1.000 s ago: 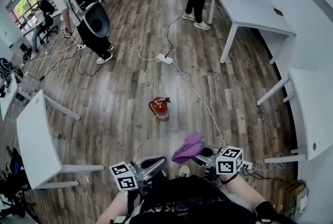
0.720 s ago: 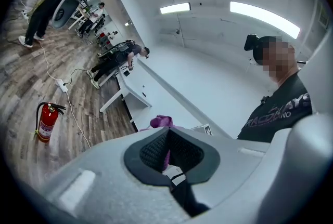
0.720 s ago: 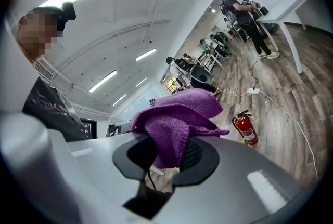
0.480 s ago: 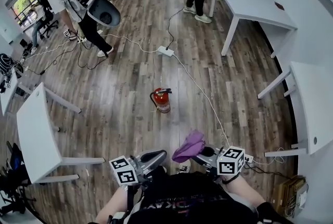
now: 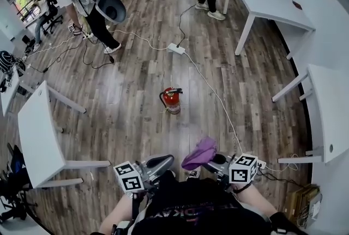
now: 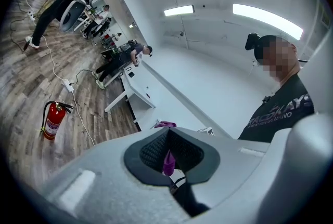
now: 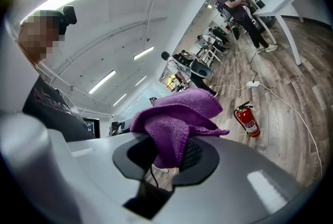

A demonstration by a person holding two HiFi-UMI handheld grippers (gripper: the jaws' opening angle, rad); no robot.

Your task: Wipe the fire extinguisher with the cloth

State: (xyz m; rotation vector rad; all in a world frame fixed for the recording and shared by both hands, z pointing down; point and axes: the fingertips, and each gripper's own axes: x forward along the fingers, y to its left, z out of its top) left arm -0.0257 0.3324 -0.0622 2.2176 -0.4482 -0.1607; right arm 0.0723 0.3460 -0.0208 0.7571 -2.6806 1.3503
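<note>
Head view: the red fire extinguisher (image 5: 172,100), a smooth cylinder with a black handle and hose, stands upright on the wood-plank floor (image 5: 125,114), well apart from both tongs. The purple cloth (image 5: 199,152), a knitted rag bunched into soft folds, is pinched in the right tongs (image 5: 211,158) and spills over their ribbed black pads. The left tongs (image 5: 163,162) are pressed together with nothing between them. A thin white cable (image 5: 210,89) snakes past the extinguisher from a flat white power strip (image 5: 176,48).
</note>
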